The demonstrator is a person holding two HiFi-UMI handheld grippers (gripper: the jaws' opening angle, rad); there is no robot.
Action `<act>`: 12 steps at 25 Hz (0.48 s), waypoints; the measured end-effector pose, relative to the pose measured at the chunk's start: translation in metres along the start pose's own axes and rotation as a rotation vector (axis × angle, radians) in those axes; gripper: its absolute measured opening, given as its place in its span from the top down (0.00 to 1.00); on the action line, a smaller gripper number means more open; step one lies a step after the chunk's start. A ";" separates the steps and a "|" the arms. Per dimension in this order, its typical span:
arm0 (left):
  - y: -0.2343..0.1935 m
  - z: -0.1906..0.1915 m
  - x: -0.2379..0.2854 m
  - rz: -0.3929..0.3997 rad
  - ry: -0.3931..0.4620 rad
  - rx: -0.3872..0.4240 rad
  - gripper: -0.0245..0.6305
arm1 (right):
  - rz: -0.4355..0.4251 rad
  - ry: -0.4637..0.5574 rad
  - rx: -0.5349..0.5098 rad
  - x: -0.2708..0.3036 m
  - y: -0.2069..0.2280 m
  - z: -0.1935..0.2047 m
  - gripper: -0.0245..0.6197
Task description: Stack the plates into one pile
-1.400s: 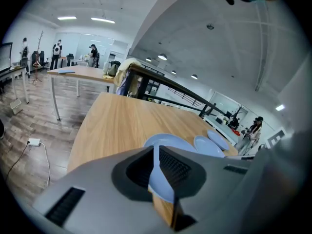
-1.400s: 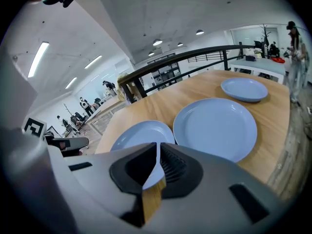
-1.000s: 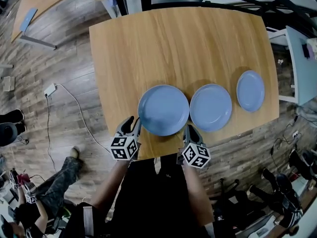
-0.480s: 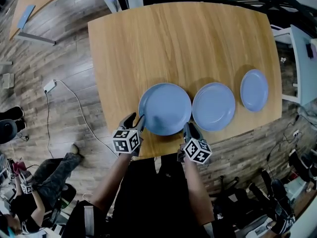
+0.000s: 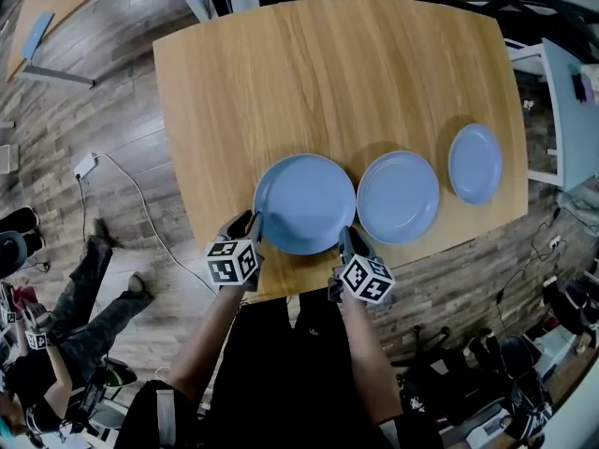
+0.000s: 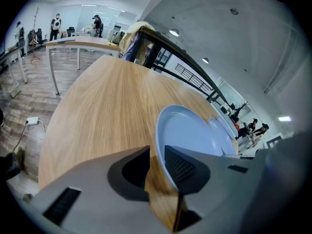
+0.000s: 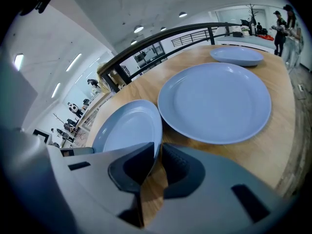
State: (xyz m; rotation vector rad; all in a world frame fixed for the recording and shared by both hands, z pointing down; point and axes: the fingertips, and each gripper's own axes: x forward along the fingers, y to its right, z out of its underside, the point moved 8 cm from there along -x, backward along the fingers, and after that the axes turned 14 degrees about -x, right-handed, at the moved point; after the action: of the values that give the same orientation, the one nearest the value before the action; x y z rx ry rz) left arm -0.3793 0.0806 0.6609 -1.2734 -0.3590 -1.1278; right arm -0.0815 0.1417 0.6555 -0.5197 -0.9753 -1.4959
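Nothing is stacked yet. Three blue plates lie in a row on the counter [image 5: 328, 73], each flat on the wood: the large plate [image 5: 304, 204] nearest us, the middle plate [image 5: 398, 196] just beside it with the two rims almost meeting, and the small plate [image 5: 474, 163] a little apart at the far end of the row. We judge the task to be at its very start, so all the moves into one pile are left, and the step in hand is a two-sided grab of the large plate.

The left tool [image 5: 251, 224] sits at the near left edge of the large plate. Its jaws stand partly apart and have just been closing. The rim runs between them and lies along one ribbed pad, while a strip of bare wood shows before the other jaw, so it is not clamped yet.

The right tool [image 5: 348, 241] sits at the near right edge of the same plate. Its jaws are also apart by a narrow gap, with the rim slipped in against one jaw and wood showing beside the other. Neither tool lifts anything.
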 end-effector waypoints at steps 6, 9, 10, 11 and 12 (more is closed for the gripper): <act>0.006 0.002 0.002 0.022 -0.020 0.000 0.87 | 0.007 0.003 0.020 -0.002 0.001 0.000 0.88; 0.003 0.001 0.001 0.018 -0.018 -0.006 0.88 | 0.013 0.001 0.019 -0.001 -0.002 -0.002 0.88; 0.002 0.001 0.000 0.018 -0.019 -0.006 0.88 | 0.014 0.000 0.020 0.000 -0.003 -0.002 0.88; 0.002 0.001 -0.001 0.018 -0.021 -0.007 0.88 | 0.015 -0.002 0.021 0.000 -0.003 -0.002 0.88; 0.001 0.001 -0.003 0.018 -0.022 -0.008 0.88 | 0.016 -0.004 0.021 0.000 -0.004 -0.002 0.88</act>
State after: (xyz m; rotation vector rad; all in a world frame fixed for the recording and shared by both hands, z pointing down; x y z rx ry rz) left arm -0.3795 0.0821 0.6586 -1.2944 -0.3586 -1.1018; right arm -0.0853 0.1398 0.6534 -0.5147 -0.9874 -1.4697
